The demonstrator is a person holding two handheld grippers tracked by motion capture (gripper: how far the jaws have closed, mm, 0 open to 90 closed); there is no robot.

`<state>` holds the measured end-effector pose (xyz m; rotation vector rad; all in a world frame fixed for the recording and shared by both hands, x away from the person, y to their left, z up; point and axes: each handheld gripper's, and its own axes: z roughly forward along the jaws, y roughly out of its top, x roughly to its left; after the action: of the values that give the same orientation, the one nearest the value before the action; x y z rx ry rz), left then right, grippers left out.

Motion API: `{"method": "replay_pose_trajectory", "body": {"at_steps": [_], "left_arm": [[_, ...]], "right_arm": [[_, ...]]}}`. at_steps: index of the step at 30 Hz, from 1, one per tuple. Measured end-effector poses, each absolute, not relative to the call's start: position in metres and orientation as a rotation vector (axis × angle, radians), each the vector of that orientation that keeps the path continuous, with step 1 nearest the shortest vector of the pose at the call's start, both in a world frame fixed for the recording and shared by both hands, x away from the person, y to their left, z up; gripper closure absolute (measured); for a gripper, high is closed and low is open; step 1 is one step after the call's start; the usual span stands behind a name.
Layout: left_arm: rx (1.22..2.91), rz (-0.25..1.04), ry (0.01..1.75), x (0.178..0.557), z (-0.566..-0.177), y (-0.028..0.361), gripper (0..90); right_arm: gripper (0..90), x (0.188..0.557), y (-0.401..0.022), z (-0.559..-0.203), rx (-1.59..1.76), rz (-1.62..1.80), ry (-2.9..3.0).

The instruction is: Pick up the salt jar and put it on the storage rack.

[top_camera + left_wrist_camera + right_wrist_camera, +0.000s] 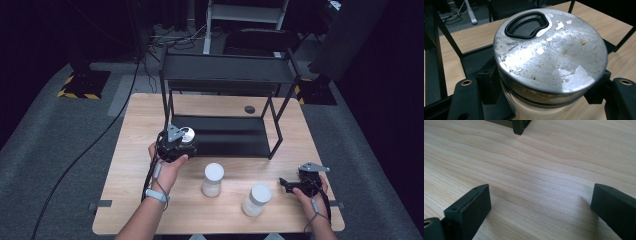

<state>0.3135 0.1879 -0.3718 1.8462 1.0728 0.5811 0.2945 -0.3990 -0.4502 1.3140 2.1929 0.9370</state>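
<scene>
Careful: your left gripper [181, 142] has its fingers clamped below the metal lid of the jar [550, 57], at the rack's [227, 75] lower shelf. Glass—smooth, breakable. Your right gripper [290, 186] rests open.

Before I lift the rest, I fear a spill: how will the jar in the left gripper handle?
The jar looks rigid, likely glass, so probably fragile if dropped. The left gripper clamps it just under its metal lid, which may keep it from slipping. It is tall and narrow, so it could tip when set down.
</scene>
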Motion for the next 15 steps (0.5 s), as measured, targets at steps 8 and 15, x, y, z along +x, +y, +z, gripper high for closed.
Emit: {"method": "replay_pose_trajectory", "body": {"at_steps": [8, 15], "left_arm": [[1.835, 0.586, 1.080, 0.332, -0.377, 0.183, 29.7], [1.828, 0.586, 1.092, 0.347, -0.382, 0.179, 29.7]], "right_arm": [[2.7, 0.294, -0.399, -0.450, 1.314, 0.937, 2.193], [2.7, 0.294, -0.399, -0.450, 1.315, 0.936, 2.192]]}}
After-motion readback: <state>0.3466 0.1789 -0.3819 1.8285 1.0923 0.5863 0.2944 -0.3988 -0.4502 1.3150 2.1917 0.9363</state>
